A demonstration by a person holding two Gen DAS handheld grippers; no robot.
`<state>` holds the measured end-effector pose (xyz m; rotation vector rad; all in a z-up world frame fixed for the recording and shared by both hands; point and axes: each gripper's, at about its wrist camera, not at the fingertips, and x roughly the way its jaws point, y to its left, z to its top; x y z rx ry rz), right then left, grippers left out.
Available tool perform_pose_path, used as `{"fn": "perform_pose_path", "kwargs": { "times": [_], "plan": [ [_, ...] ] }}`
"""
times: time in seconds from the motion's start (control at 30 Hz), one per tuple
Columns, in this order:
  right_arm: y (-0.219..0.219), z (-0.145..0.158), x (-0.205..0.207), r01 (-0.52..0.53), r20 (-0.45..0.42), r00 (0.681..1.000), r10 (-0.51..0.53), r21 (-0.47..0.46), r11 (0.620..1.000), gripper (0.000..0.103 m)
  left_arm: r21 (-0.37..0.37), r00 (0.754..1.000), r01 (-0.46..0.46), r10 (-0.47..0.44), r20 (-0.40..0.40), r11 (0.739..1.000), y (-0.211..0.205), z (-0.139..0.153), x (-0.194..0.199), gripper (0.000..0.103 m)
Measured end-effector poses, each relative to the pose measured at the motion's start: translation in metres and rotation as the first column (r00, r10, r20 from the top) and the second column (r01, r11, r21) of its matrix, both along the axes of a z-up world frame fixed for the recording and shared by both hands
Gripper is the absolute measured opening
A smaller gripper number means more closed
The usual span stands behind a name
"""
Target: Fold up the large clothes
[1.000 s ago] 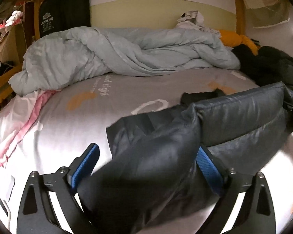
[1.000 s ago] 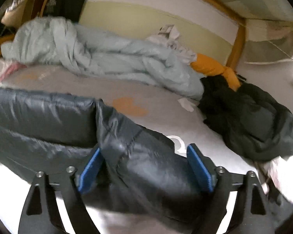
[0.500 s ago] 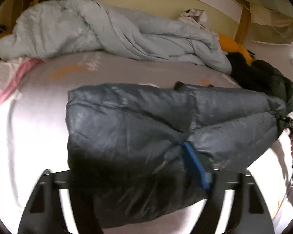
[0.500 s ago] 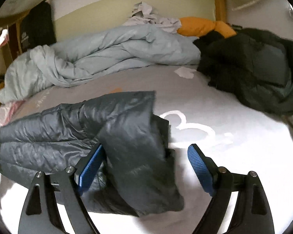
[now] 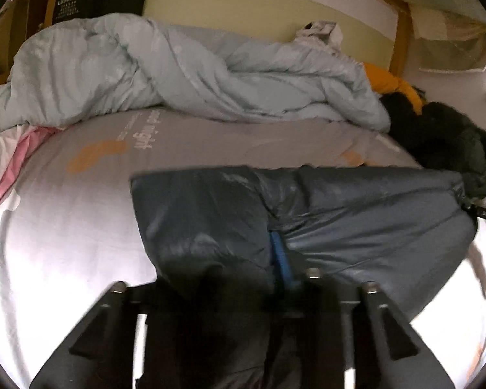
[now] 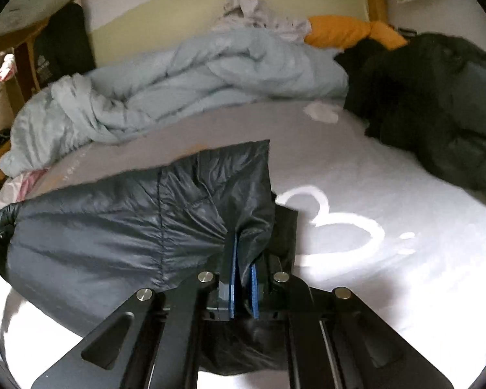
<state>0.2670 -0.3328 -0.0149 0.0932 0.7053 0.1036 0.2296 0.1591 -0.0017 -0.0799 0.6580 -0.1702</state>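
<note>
1. A dark grey puffer jacket [image 5: 356, 214] lies stretched across the near part of the bed sheet [image 5: 64, 227], folded over on itself along its length.
2. The left gripper [image 5: 243, 259] has its jaws drawn narrow on the jacket's left end. One blue pad [image 5: 280, 256] shows; bunched fabric covers the other.
3. The right gripper [image 6: 243, 275] is clamped on the jacket's [image 6: 129, 227] right edge, with a thin pleat of cloth between the two blue pads [image 6: 232, 275].
4. The jacket hangs taut between the two grippers and rests on the sheet [image 6: 388, 259] below.
5. A pale blue duvet [image 5: 178, 74] is heaped along the far side of the bed.
6. A black coat [image 6: 437, 103] lies on the bed to the right, well apart from the jacket.
7. An orange pillow [image 6: 346, 30] sits behind the coat and the duvet.
</note>
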Motion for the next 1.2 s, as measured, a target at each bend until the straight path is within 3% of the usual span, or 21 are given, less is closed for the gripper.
{"fn": "perform_pose_path", "kwargs": {
  "times": [0.13,0.23,0.33,0.47,0.5,0.57,0.63,0.7,0.83,0.9,1.0,1.1,1.2],
  "plan": [
    [-0.001,-0.020,0.009,0.018,-0.036,0.999,-0.018,0.003,1.000,0.007,-0.099,0.998,-0.037,0.032,-0.051,0.994,0.017,-0.012,0.008,0.076],
    [-0.001,-0.025,0.009,0.023,-0.035,0.999,-0.023,0.002,1.000,0.008,-0.175,0.998,-0.059,0.052,-0.040,0.983,0.032,-0.012,0.001,0.083],
    [0.000,-0.015,-0.001,0.055,0.021,0.998,-0.055,-0.036,0.998,0.012,-0.154,0.998,-0.061,0.060,-0.013,0.986,0.029,-0.002,-0.007,0.083],
    [-0.001,0.003,-0.019,0.118,0.105,0.989,-0.109,-0.086,0.989,0.028,-0.025,0.992,-0.095,0.097,0.078,0.995,0.020,0.019,-0.025,0.084],
    [-0.001,0.007,-0.025,0.129,0.127,0.985,-0.118,-0.084,0.988,0.030,-0.016,0.990,-0.101,0.102,0.096,0.995,0.020,0.024,-0.031,0.086],
    [-0.001,0.013,-0.034,0.135,0.146,0.982,-0.124,-0.072,0.988,0.032,-0.041,0.988,-0.097,0.101,0.116,0.994,0.022,0.031,-0.041,0.100],
    [0.003,0.019,-0.048,0.114,0.164,0.981,-0.105,-0.047,0.992,0.037,-0.066,0.990,-0.080,0.087,0.108,0.995,0.022,0.034,-0.049,0.100],
    [0.011,0.025,-0.060,0.076,0.189,0.980,-0.068,-0.035,0.997,0.050,-0.067,0.994,-0.056,0.062,0.088,0.996,0.018,0.035,-0.057,0.100],
    [0.034,0.037,-0.078,-0.037,0.224,0.974,0.042,-0.027,0.999,0.058,-0.030,0.996,0.069,-0.067,0.066,0.997,-0.008,0.039,-0.072,0.099],
    [0.049,0.034,-0.078,-0.131,0.184,0.974,0.130,-0.005,0.991,0.076,-0.067,0.975,0.223,-0.222,0.018,0.973,-0.028,0.033,-0.072,0.097],
    [0.077,0.011,-0.076,-0.224,0.062,0.973,0.221,0.035,0.974,0.078,-0.053,0.950,0.300,-0.303,-0.073,0.953,-0.058,0.014,-0.069,0.084],
    [0.111,-0.006,-0.086,-0.233,0.045,0.971,0.235,-0.055,0.971,0.078,0.053,0.944,0.324,-0.320,-0.082,0.944,-0.081,0.000,-0.074,0.084],
    [0.150,-0.017,-0.096,-0.223,0.056,0.968,0.245,-0.258,0.940,0.078,0.183,0.961,0.276,-0.271,-0.053,0.944,-0.091,-0.008,-0.073,0.085]
  ]
}}
